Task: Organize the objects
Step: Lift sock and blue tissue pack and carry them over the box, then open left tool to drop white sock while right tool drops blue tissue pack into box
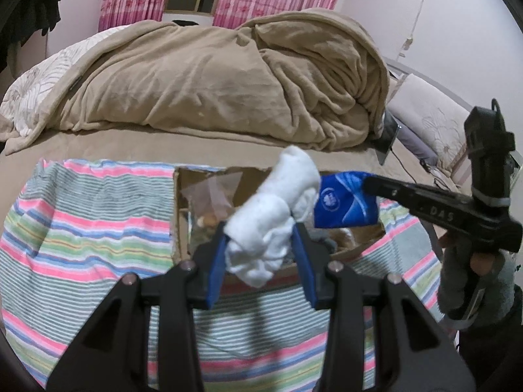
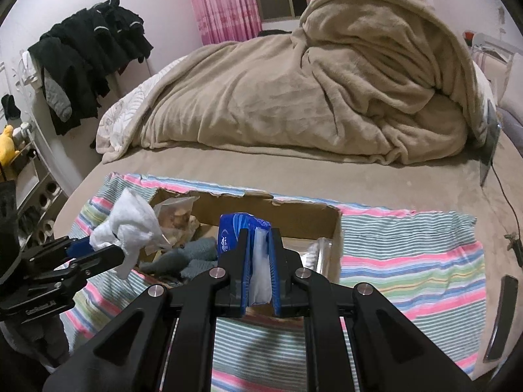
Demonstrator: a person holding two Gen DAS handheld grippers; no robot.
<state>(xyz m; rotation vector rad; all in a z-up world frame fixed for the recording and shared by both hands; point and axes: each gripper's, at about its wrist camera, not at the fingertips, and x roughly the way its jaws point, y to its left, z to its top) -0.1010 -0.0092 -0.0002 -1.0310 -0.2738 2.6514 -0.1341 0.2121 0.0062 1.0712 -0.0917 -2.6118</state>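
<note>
White cloth (image 1: pixel 274 215) clamped, blue packet (image 2: pixel 243 235) clamped, perhaps tissues

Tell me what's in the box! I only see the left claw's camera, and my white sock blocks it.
Observer: Grey socks lie inside the cardboard box, near its front.
Operator: What's that blue thing next to me?
Observer: A blue tissue pack; the right claw is shut on it.
Operator: Anything to my far left?
Observer: A yellow plush toy sits on a shelf beside the bed.
</note>
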